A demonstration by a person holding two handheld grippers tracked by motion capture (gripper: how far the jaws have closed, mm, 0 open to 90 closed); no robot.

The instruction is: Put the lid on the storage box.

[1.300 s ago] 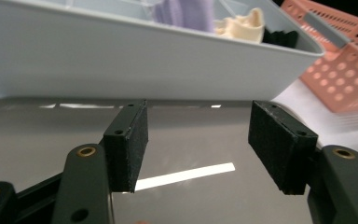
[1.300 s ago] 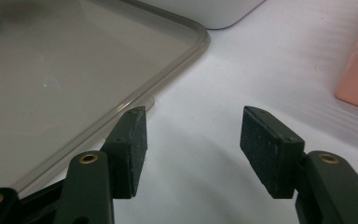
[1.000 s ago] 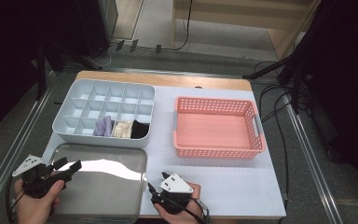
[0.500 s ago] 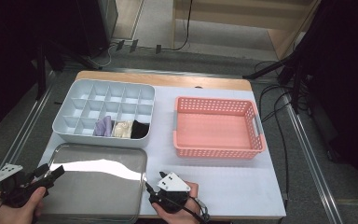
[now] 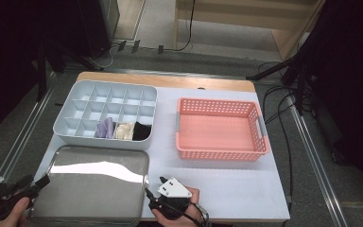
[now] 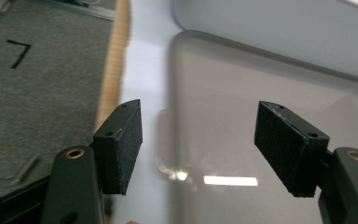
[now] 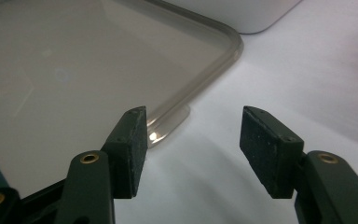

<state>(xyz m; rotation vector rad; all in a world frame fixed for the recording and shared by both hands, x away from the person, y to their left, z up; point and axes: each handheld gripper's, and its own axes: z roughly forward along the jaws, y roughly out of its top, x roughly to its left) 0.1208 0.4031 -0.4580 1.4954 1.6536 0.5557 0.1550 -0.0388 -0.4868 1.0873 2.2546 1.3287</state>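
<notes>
Both grippers flank the clear lid [image 5: 92, 187], which lies flat at the near left of the table [image 5: 227, 189], just in front of the compartment tray [image 5: 71, 130]. Left gripper [image 5: 40, 182] at the lid's near-left corner, jaws apart, nothing between them; right gripper [image 5: 162, 182] at its near-right edge, jaws apart and empty too. Judged step: lining up to take the lid by both sides. Next move calls for each jaw pair to straddle the thin rim, then close evenly. Count: one lid, one tray, one pink basket [image 5: 220, 153] (empty, right), three rolled items [image 5: 123, 130] in the tray's near row.
</notes>
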